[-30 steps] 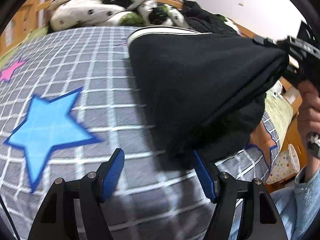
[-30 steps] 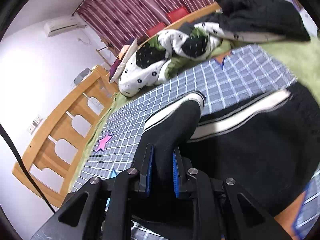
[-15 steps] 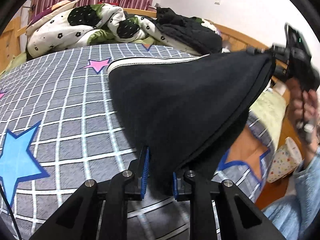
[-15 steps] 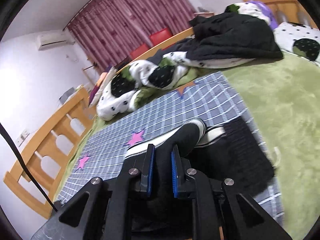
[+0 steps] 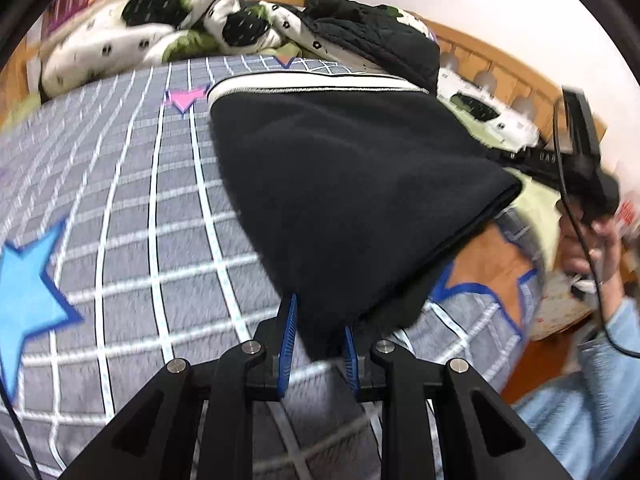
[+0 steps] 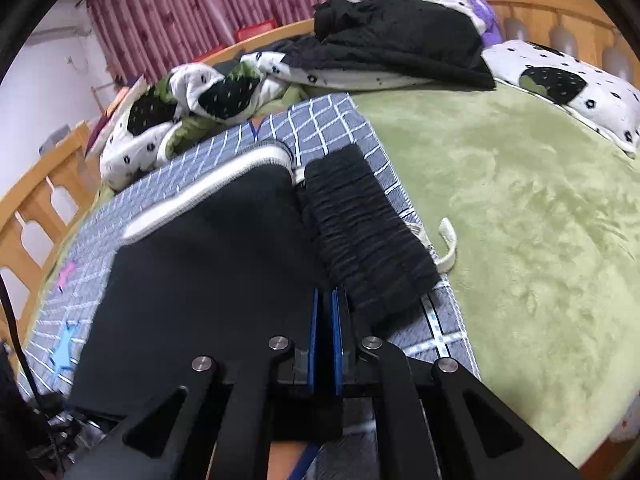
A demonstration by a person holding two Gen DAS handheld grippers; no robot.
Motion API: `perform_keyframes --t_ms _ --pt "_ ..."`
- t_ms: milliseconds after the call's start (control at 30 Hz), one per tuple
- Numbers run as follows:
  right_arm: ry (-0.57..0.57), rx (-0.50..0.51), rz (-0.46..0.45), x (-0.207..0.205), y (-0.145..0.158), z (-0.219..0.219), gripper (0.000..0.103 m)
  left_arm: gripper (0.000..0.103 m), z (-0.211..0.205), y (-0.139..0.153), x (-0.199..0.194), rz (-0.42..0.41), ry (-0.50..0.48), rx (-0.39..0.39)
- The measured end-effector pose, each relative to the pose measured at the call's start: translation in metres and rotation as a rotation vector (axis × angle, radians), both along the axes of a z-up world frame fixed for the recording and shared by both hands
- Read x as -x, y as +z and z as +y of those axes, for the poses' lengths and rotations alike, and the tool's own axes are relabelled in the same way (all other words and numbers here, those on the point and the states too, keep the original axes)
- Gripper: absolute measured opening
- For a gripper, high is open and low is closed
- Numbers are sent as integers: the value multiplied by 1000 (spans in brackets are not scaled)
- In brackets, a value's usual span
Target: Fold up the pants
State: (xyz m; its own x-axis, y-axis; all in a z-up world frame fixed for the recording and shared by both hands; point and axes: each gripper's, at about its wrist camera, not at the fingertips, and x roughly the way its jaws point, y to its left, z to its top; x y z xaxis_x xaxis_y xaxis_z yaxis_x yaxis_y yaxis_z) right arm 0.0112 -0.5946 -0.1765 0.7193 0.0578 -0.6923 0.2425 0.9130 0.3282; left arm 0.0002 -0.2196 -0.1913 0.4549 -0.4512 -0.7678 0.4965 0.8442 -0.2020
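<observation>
Your left claw [image 5: 318,342] pinches a corner of the black fleecy pants [image 5: 352,184], and your right claw [image 6: 325,344] clamps another edge, its blue ribbed pads nearly together. The pants hang as a soft folded slab above the grey checked sheet [image 5: 132,208], white side stripe [image 6: 208,196] and gathered waistband [image 6: 360,232] lying beside the plush green blanket [image 6: 532,216].

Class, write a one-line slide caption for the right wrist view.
Right gripper shut on black pants, folded on a grid-patterned blanket beside the green bedspread.
</observation>
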Motion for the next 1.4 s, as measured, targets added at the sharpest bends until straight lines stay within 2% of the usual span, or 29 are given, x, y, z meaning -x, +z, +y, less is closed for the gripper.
perform_keyframes --t_ms 33,67,100,133,167,200,267,400,500,600,700,767,833,900,1000,1067,1200,1333,1400 --pt "-14 -8 -7 5 4 -2 7 20 7 2 2 7 4 18" --pt "-27 -14 -16 12 6 -4 8 28 13 5 4 12 9 24" --pt "-38 -26 -19 16 8 -7 13 33 18 8 6 11 15 24" --pt "-50 -47 -13 22 9 -12 18 45 24 12 8 2 27 21" --pt "-61 -66 -8 28 10 -14 29 53 29 15 9 -14 43 20" --pt "-73 -84 -11 33 10 -17 38 56 36 21 9 -42 66 31" --pt "-85 -123 -23 40 11 -20 42 63 46 32 1 -61 90 63" --pt "-76 -154 7 30 4 -14 54 63 46 45 -39 1 127 136" --pt "-62 -181 50 12 -9 -8 54 63 35 43 -76 36 133 142" --pt "-83 -155 115 -5 -25 -4 55 63 17 28 -108 99 122 139" --pt "-102 -178 107 -13 -34 -7 61 62 -1 11 -141 157 125 109" --pt "-102 -195 102 -20 -38 -10 65 62 -7 0 -157 187 124 122" --pt "-90 -182 100 -26 -38 -10 65 62 -8 -11 -169 219 129 160" --pt "-67 -157 87 -31 -37 -9 63 58 -11 -23 -182 266 119 205" --pt "-67 -129 67 -32 -36 -7 54 37 -13 -26 -187 299 118 265" --pt "-73 -85 51 -32 -28 -3 47 23 -14 -19 -185 285 129 271" --pt "-87 -7 -27 -27 7 14 31 18 -12 10 -182 244 121 350" --pt "-73 114 -86 -28 45 53 26 16 -7 47 -186 224 100 413" --pt "-80 125 -104 -30 60 68 25 15 9 77 -183 165 83 415"
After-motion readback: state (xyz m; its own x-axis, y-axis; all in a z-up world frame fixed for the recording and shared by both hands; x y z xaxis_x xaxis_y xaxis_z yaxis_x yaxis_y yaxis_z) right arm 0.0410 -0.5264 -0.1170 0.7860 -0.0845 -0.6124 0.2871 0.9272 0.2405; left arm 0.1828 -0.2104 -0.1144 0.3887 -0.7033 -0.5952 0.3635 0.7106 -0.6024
